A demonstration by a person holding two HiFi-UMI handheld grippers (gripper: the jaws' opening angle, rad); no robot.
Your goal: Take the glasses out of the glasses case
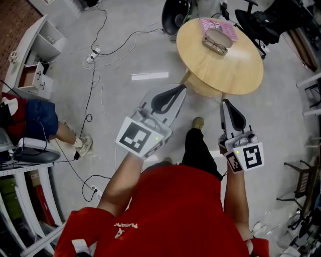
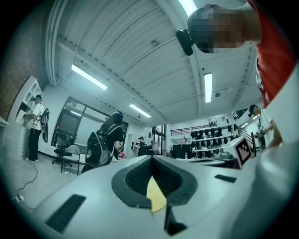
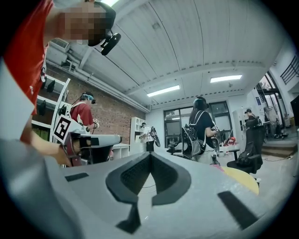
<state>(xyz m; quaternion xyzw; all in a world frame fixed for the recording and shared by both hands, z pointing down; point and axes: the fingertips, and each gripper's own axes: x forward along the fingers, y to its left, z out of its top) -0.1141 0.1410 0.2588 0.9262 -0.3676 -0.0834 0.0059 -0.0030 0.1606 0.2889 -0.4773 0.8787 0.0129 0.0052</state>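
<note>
A round wooden table point(image 1: 235, 70) stands ahead of me in the head view. On it a pink book point(image 1: 223, 26) bears a grey oval glasses case point(image 1: 220, 36). Dark-framed glasses point(image 1: 214, 46) lie at the case's near edge; I cannot tell whether they rest in it. My left gripper point(image 1: 181, 88) points at the table's near rim, well short of the case, with its jaws together and nothing between them. My right gripper point(image 1: 225, 102) is just short of the rim, shut and empty. The table shows as a yellow patch point(image 3: 241, 179) in the right gripper view and as a yellow sliver point(image 2: 156, 196) behind the left jaws.
A seated person in blue shorts point(image 1: 40, 119) is at the left, beside white shelving point(image 1: 37, 55). Cables point(image 1: 93, 85) trail over the grey floor. Black chairs point(image 1: 175, 15) stand beyond the table. A person with a backpack point(image 3: 201, 128) stands across the room.
</note>
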